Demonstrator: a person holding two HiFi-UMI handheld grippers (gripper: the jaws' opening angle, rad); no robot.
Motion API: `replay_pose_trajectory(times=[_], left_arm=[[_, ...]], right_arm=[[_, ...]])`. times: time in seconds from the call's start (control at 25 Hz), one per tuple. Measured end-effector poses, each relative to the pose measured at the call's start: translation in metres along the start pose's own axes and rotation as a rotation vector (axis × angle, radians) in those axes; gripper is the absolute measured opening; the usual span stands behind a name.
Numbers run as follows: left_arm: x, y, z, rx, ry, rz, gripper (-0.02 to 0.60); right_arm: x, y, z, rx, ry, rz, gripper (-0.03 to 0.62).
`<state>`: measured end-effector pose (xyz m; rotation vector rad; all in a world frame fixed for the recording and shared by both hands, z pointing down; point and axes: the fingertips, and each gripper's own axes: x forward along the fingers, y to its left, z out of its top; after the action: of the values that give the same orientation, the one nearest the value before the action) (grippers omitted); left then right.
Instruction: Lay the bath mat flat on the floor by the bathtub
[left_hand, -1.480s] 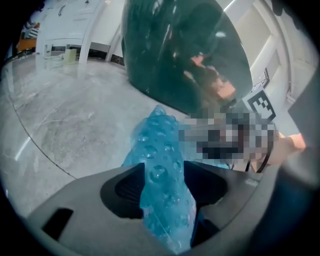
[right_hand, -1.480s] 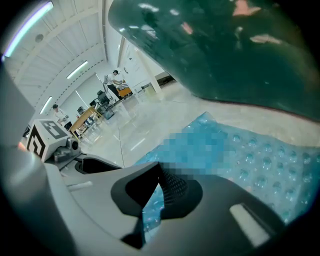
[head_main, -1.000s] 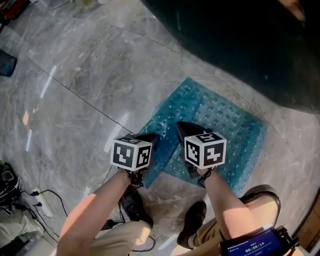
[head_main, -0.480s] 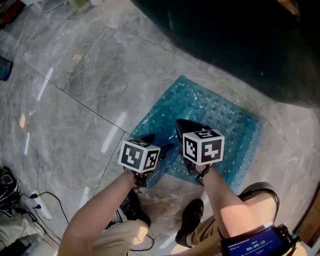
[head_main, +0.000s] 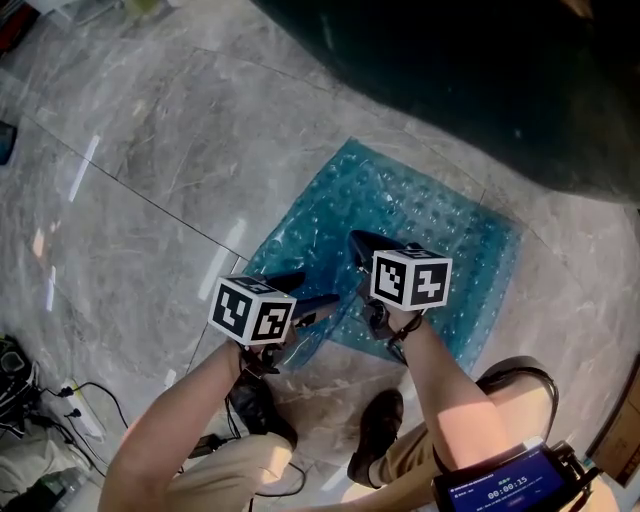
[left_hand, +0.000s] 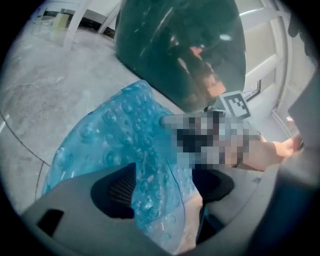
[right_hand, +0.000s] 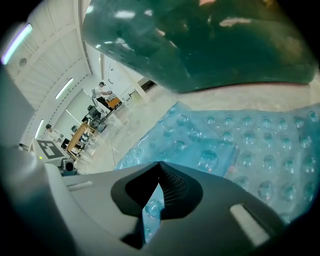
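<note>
Forearms (head_main: 190, 420) reach down and forward from the near edge of the head view, above the shoes (head_main: 375, 425), each wrist bent so that its gripper slants down toward the floor (head_main: 150, 150). The left gripper (head_main: 312, 292) sits at the mat's near left corner. Its jaws have just been opening and now stand wide apart, and a raised fold of the bath mat (head_main: 430, 225) stands loosely between them with neither pad pressing on it. Just beside it and a little farther in, the right gripper (head_main: 362, 243) has its jaws closed together. A sliver of blue sheet shows in the gap behind the tips, so it appears to pinch the mat's near edge. The mat is a clear blue sheet covered in bubbles. It looks light, thin and floppy, likely to buckle or fold on itself when pushed and to slide easily on the polished stone. Taking it by an edge or a corner and drawing it outward should suit it better than pressing down on its middle. Most of the mat lies spread on the floor, with a wrinkled, lifted patch near the grippers. Its far edge runs close along the foot of the dark bathtub (head_main: 480, 80).
</note>
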<state>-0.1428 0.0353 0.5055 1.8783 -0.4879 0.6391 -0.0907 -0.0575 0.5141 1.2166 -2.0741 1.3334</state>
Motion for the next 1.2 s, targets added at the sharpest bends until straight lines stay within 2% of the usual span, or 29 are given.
replay_pose_trajectory(times=[0.16,0.36,0.44,0.48,0.56,0.76,0.84,0.96,1.08,1.2], left_arm=[[0.001,-0.016,-0.007,0.023,0.039,-0.071,0.391],[0.024,-0.028,-0.016,0.052,0.079,-0.081,0.407],[0.033,-0.027,-0.02,0.067,0.091,-0.059,0.398],[0.036,-0.024,-0.021,0.077,0.097,-0.035,0.337],[0.04,-0.016,-0.024,0.111,0.118,0.021,0.164],[0.052,-0.019,-0.027,0.142,0.155,0.009,0.033],[0.048,-0.02,-0.023,0.176,0.168,0.011,0.021],[0.021,-0.01,-0.003,0.244,0.167,0.045,0.021],[-0.021,0.012,0.029,0.282,0.135,0.108,0.023],[-0.063,0.038,0.064,0.291,0.081,0.171,0.025]], right_arm=[[0.001,0.004,0.001,-0.011,0.004,0.003,0.009],[0.003,0.008,0.001,-0.039,0.011,0.005,0.009],[0.004,0.01,0.001,-0.071,0.019,0.004,0.009],[0.004,0.011,0.0,-0.08,0.022,0.009,0.009],[0.003,0.013,0.002,-0.079,0.025,0.035,0.009],[0.002,0.013,0.005,-0.063,0.023,0.043,0.009],[-0.001,0.015,0.012,-0.058,-0.001,0.039,0.009],[-0.013,0.023,0.042,-0.046,-0.095,0.043,0.009],[-0.028,0.035,0.073,-0.061,-0.18,0.061,0.009],[-0.038,0.043,0.086,-0.079,-0.206,0.071,0.009]])
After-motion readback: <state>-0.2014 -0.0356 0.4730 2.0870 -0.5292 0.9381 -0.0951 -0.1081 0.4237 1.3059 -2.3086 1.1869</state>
